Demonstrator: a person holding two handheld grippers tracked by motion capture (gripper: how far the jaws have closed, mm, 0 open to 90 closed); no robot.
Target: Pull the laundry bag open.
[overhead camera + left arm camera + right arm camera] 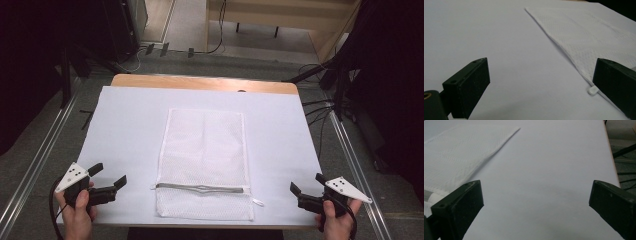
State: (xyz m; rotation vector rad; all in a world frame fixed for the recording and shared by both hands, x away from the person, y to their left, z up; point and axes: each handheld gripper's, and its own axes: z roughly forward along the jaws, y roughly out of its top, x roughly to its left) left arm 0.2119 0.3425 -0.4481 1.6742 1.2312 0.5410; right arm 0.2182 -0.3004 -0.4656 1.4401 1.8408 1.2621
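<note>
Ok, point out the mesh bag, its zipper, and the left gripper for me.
mesh bag (205, 145), high view, on the middle of the white netting.
zipper (200, 188), high view, on the grey strip near the bag's near end.
left gripper (107, 176), high view, midway between its open jaw tips.

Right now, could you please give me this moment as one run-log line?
white mesh zip bag: flat, table centre | left gripper: open, empty, left of bag | right gripper: open, empty, right of bag
</note>
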